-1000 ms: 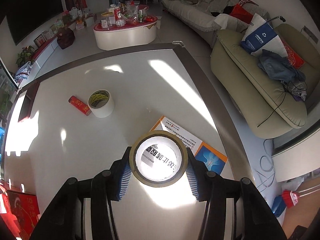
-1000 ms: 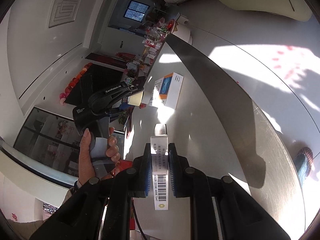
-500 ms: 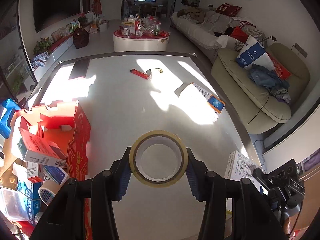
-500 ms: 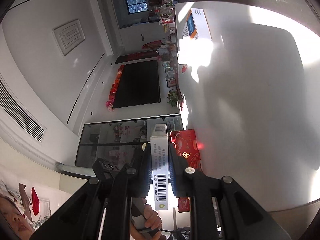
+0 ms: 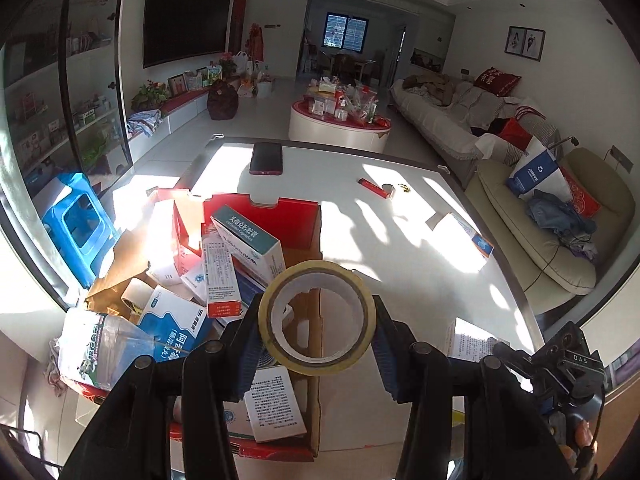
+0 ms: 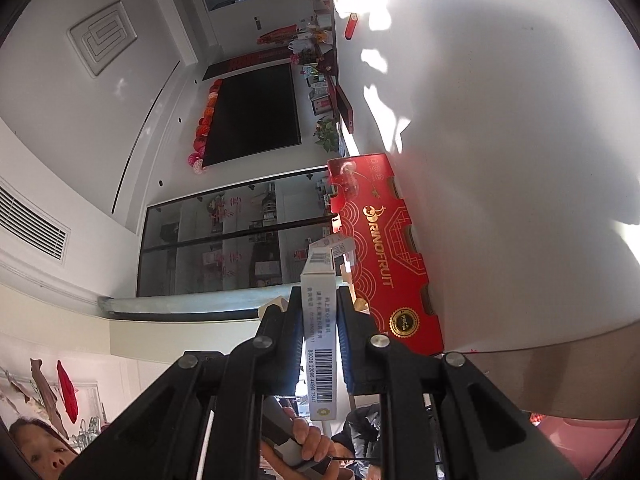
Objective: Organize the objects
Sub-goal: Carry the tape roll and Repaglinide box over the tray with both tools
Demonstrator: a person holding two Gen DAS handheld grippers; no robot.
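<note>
**Tape & box held over the red carton**

We hold the tape roll (image 5: 316,318) w/ left gripper (image 5: 316,344) jaws pinching its outer rim, over the red carton (image 5: 260,216) at the desk (image 5: 400,248) left edge, prob. to drop it in. Right gripper (image 6: 319,332) jaws pinch a slim white box (image 6: 319,312) edge-on, beside the carton, likely next.

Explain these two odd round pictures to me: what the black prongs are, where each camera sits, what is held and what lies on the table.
No robot here: a person holds a two-finger gripper in each hand, with a fisheye camera on each looking along its fingers. The black prongs are those fingers.

The left view shows the left gripper shut on a tape roll, held over a red carton full of medicine boxes. On the white table beyond lie a phone, a red lighter and a flat box.

The right view is rolled sideways. The right gripper is shut on a slim barcoded box, beside the same carton.
</note>
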